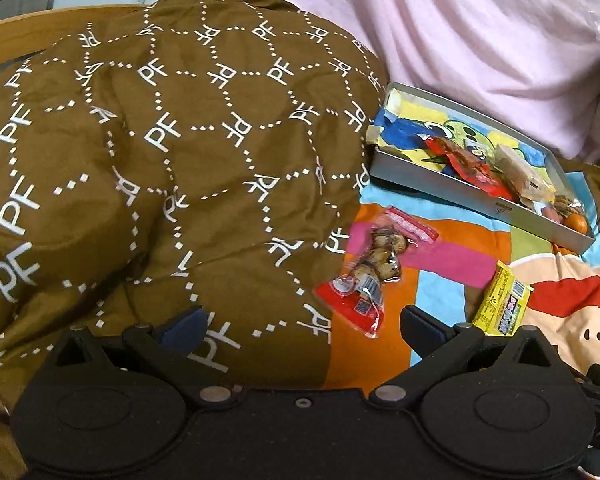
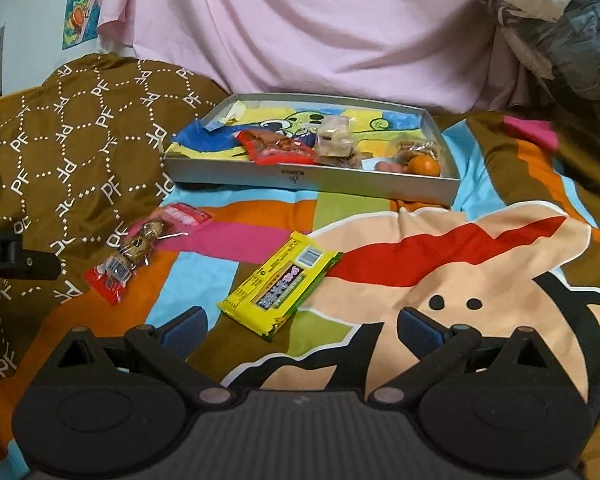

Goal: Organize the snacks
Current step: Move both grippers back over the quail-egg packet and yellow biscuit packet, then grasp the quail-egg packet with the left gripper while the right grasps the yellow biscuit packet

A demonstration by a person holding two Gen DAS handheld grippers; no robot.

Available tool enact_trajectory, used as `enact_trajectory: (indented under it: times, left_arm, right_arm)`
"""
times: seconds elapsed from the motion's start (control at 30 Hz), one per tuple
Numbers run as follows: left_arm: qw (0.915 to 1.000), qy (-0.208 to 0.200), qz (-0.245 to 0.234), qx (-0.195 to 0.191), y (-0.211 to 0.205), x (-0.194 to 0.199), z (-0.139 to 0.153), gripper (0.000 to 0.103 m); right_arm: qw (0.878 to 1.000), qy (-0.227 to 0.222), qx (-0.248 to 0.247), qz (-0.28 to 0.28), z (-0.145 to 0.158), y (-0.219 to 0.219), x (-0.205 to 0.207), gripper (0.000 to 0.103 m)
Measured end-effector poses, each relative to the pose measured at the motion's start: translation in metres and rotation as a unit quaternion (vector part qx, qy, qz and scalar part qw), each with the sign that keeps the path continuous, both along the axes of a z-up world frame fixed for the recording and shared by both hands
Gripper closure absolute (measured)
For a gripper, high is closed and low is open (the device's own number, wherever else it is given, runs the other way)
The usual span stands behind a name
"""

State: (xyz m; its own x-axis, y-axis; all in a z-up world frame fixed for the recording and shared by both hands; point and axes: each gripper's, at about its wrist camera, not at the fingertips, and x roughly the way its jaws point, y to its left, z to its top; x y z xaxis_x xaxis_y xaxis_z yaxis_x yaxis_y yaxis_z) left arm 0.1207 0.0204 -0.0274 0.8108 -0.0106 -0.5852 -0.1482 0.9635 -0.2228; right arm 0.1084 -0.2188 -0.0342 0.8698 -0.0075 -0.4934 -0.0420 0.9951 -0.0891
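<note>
Both tongs hang over a bed spread with a bright cartoon sheet point(image 2: 420, 264), and both stand wide apart with nothing between their blue-padded fingers. The left tongs point(image 1: 300, 324) point at the edge where a brown quilt point(image 1: 160, 140) printed with white letters meets the sheet; just ahead of them, lying partly against the quilt's edge, is a clear snack pack point(image 1: 374, 268) with red ends and brown pieces inside. The right tongs point(image 2: 300, 326) hover above the sheet, and just beyond them lies a yellow packet point(image 2: 280, 290), flat, label side up, angled across the coloured stripes. In the right view the clear pack point(image 2: 140, 250) lies to the left of the yellow one, well apart from it, close by the quilt point(image 2: 80, 152). Farther back on the bed sits a shallow grey tray point(image 2: 300, 182) with a colourful drawing on its floor. Inside it are a red wrapper point(image 2: 278, 148), a pale wrapped block point(image 2: 334, 136), a small clear bag of brown bits point(image 2: 414, 148) and an orange fruit point(image 2: 424, 166) in the right near corner. The same tray point(image 1: 480, 204) shows at the right of the left view. A pink cloth point(image 2: 300, 32) hangs behind the bed, and a dark part of the left tool point(image 2: 8, 260) juts in at the left edge of the right view.
</note>
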Motion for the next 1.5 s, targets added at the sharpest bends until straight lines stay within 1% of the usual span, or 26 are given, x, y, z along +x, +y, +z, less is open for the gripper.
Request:
enact_trajectory:
  times: [0.23, 0.47, 0.73, 0.83, 1.0, 1.13, 1.27, 1.37, 1.5]
  left_arm:
    - [0.9987, -0.021, -0.026, 0.04, -0.012, 0.009, 0.005, 0.001]
    - [0.9966, -0.017, -0.059, 0.056, -0.027, 0.037, 0.005, 0.001]
    - [0.9904, -0.024, -0.1, 0.093, -0.037, 0.062, 0.001, 0.001]
    - [0.989, -0.027, -0.113, 0.092, -0.038, 0.072, -0.002, 0.001]
    - [0.9888, -0.029, -0.126, 0.075, -0.037, 0.082, -0.01, 0.001]
    - [0.9879, -0.036, -0.127, 0.081, -0.041, 0.087, -0.013, 0.001]
    - [0.9869, -0.043, -0.13, 0.085, -0.041, 0.092, -0.015, 0.001]
    - [0.9878, -0.041, -0.129, 0.077, -0.039, 0.095, -0.015, 0.001]
    - [0.9881, -0.045, -0.134, 0.061, -0.036, 0.096, -0.013, 0.001]
  right_arm:
    - [1.0, 0.011, 0.002, 0.005, -0.005, 0.004, 0.007, 0.0]
    - [1.0, 0.024, -0.009, 0.009, -0.013, 0.009, 0.015, 0.0]
    - [1.0, 0.012, -0.01, 0.016, -0.017, 0.012, 0.029, 0.0]
    - [1.0, 0.014, -0.009, 0.013, -0.02, 0.011, 0.039, 0.0]
    - [0.999, 0.03, 0.011, 0.005, -0.027, 0.005, 0.055, 0.0]
    - [0.999, 0.034, 0.022, 0.006, -0.03, 0.005, 0.062, 0.0]
    - [0.999, 0.034, 0.019, 0.007, -0.033, 0.011, 0.072, 0.0]
    - [0.999, 0.034, 0.01, 0.007, -0.037, 0.016, 0.08, 0.0]
    - [0.999, 0.049, -0.004, 0.008, -0.044, 0.021, 0.089, 0.0]
